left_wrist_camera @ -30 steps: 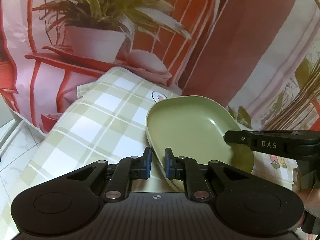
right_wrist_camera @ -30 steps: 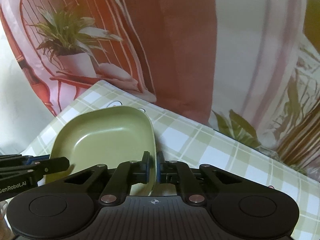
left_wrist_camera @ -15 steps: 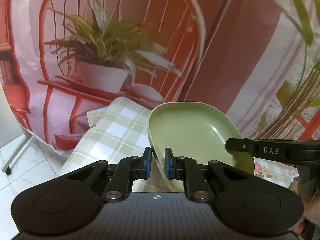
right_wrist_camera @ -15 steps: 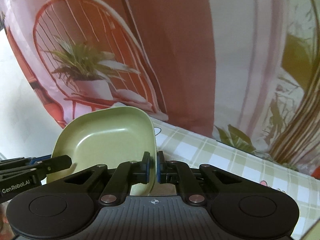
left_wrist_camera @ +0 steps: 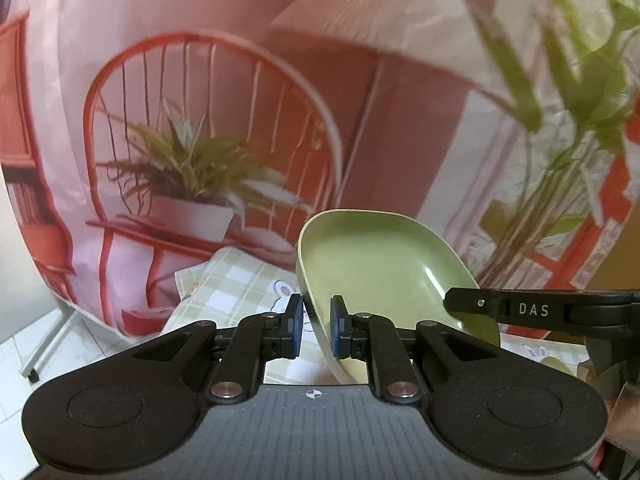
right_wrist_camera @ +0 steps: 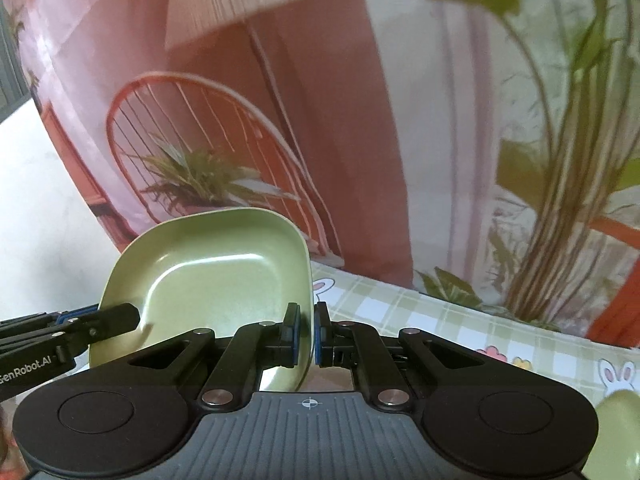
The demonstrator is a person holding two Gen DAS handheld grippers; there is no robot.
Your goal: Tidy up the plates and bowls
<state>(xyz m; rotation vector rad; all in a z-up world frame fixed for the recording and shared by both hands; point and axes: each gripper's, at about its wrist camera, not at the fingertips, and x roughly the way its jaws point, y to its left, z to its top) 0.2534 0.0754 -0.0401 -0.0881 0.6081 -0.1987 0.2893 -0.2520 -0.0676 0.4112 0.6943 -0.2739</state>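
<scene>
A printed backdrop (left_wrist_camera: pixel 200 120) hangs behind the bench (right_wrist_camera: pixel 460 320) with its checked green cloth. Above the bench, a square green plate (left_wrist_camera: pixel 384 264) is held tilted: left claw (left_wrist_camera: pixel 316 326) pinches one rim, right claw (right_wrist_camera: pixel 306 334) the opposite.

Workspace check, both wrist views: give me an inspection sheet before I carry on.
Surface: table under a green checked cloth with bunny prints.
Job's things: green plate held in the air, tilted, gripped on two opposite rims.
Clutter: part of another green item at the lower right edge; what it is cannot be told.
Grippers: left tongs shut on the plate's left rim; right tongs shut on its right rim.
Cables: nothing seen.
Surroundings: printed backdrop showing a red chair and potted plant; tiled floor.
</scene>
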